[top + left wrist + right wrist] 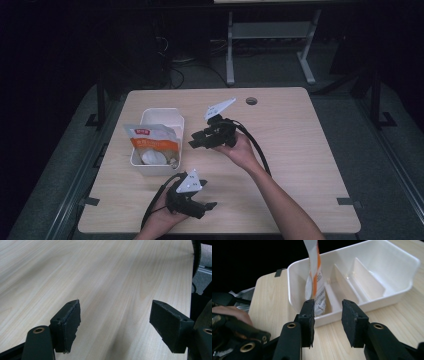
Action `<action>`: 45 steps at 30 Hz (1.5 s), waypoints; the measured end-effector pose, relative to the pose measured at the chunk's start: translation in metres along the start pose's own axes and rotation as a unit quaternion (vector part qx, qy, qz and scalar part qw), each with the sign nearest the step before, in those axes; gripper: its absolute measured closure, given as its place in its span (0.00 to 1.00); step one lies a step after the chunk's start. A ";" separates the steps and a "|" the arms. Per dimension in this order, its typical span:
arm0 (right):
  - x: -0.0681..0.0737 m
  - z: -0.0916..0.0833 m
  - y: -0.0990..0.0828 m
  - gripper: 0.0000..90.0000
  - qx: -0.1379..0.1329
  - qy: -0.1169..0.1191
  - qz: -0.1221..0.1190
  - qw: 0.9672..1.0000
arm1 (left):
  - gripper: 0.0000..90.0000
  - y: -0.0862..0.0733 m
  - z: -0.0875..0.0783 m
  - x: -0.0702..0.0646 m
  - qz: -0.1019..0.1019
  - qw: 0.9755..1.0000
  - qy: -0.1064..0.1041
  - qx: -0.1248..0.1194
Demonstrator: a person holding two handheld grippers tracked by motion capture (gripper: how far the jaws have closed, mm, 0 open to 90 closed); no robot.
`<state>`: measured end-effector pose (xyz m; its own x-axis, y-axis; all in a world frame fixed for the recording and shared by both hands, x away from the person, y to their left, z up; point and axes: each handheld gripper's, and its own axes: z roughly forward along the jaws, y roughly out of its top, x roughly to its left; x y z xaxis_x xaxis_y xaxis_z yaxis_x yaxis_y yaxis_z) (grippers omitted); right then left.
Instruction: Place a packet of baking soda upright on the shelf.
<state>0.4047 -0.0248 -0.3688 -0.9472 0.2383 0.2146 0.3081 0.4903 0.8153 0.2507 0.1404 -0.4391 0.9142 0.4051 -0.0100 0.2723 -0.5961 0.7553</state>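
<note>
Dark room, light wood table [290, 145] w/ round cable hole near far edge; metal frame legs on floor beyond.

White divided bin [159, 141] on table, just ahead of right gripper [196, 142] tips, not touching. In right gripper view: bin [372, 270] w/ upright partitions inside, snack pouch [314, 280] (white/orange, printed label) standing tilted in end compartment closest to jaws, top leaning out past rim. In high view pouch [152, 142] leans over bin's near end, pale round item beneath it, can't tell what.

Right gripper [327, 322]: jaws partly apart, nothing between pads, no contact w/ pouch or bin; pouch sits just beyond and a bit toward the pad at pic left. Held level above table, pointing at bin's side wall. Grey tri plate on top, cable trailing back along forearm.

Left gripper [210, 205]: near table's front edge, well apart from bin, pointing away from it across bare wood. In left gripper view [115, 327] jaws wide apart, empty, bare tabletop between and ahead of pads. Grey tri plate on top, cable looping back behind hand.

Left hand [162, 217] wraps gripper body from below; right hand [240, 150] under its gripper, forearm running to bottom edge. Left gripper body also visible low at pic left in right gripper view.
</note>
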 end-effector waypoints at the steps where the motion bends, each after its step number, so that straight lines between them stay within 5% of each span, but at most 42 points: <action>1: 0.000 -0.003 -0.001 0.68 -0.001 -0.002 0.000 1.000 | 0.27 0.000 0.000 0.001 -0.001 1.000 0.001 -0.001; 45: -0.010 -0.093 -0.042 0.46 -0.009 -0.053 0.038 0.998 | 0.27 0.000 0.000 0.008 -0.007 1.000 0.010 -0.002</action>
<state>0.3926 -0.1255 -0.3552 -0.9061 0.3617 0.2194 0.3764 0.4523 0.8086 0.2579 0.1436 -0.4393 0.9039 0.4278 -0.0079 0.2845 -0.5872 0.7577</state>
